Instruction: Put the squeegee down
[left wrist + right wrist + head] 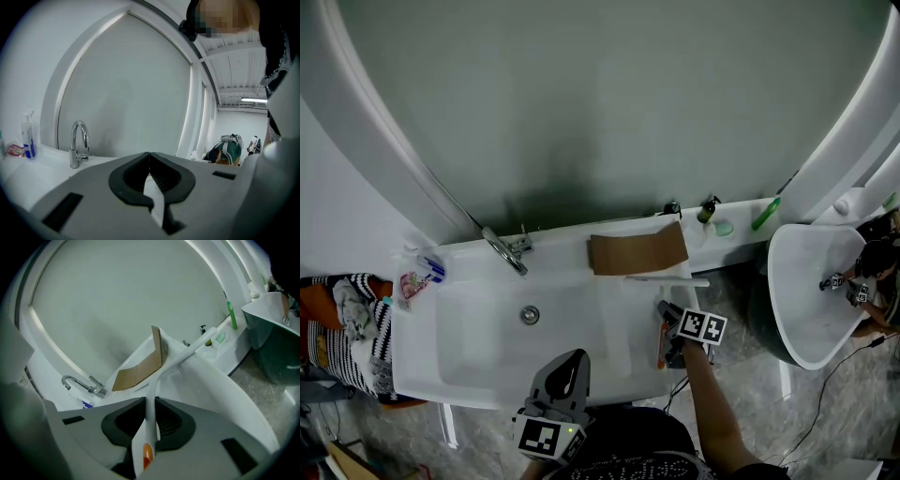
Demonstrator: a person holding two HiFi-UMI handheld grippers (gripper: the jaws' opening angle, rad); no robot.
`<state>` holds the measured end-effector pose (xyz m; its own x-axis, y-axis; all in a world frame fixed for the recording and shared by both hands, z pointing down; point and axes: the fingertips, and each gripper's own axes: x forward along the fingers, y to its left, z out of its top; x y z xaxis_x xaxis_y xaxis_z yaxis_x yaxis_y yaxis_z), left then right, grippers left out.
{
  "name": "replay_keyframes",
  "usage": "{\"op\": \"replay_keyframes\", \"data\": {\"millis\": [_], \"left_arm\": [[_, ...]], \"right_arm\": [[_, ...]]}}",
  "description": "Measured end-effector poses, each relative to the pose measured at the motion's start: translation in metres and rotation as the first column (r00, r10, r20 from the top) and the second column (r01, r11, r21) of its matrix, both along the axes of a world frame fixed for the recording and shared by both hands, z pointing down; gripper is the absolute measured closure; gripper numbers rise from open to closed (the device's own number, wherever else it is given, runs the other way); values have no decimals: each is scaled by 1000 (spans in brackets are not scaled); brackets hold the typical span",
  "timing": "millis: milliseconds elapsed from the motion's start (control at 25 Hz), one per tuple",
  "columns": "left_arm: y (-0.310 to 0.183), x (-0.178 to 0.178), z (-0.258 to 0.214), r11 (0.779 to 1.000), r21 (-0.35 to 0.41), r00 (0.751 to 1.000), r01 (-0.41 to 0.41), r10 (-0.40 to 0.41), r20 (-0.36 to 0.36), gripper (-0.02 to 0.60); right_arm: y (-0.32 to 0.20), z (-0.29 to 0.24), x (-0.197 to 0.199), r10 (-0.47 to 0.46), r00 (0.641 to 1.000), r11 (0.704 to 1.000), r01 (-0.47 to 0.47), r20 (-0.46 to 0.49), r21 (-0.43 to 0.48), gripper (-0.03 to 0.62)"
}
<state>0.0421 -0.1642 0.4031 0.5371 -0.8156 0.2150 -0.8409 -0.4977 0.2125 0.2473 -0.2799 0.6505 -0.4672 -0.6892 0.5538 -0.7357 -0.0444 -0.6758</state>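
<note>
A white squeegee (670,279) with an orange patch on its handle lies over the right side of the white basin (469,375), its blade just in front of a brown cardboard sheet (637,251). My right gripper (667,314) is shut on the handle. In the right gripper view the handle (151,394) runs up between the pads of the right gripper (151,401) to the blade (201,341). I cannot tell whether the blade touches the basin. My left gripper (572,361) hovers at the basin's front edge, and in its own view the left gripper (149,155) is shut on nothing.
A chrome faucet (508,249) stands behind the drain (530,315). A spray bottle (431,267) sits at the back left, and a dark bottle (706,210) and a green bottle (766,214) at the back right. A second basin (806,291) stands to the right and striped cloth (366,328) lies to the left.
</note>
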Motion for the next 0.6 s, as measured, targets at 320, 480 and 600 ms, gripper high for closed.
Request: {"op": "replay_keyframes", "data": {"millis": [320, 480, 600], "left_arm": [[1, 6, -8, 1000, 22, 1000, -17, 17, -22, 577], [3, 6, -9, 1000, 3, 999, -7, 7, -37, 577], [5, 8, -11, 1000, 1, 999, -18, 18, -36, 575]], "right_arm": [[1, -4, 0, -22, 1000, 1000, 22, -17, 15, 537], [0, -18, 3, -38, 997, 997, 42, -64, 57, 482], [1, -33, 7, -42, 992, 995, 52, -116, 83, 476]]}}
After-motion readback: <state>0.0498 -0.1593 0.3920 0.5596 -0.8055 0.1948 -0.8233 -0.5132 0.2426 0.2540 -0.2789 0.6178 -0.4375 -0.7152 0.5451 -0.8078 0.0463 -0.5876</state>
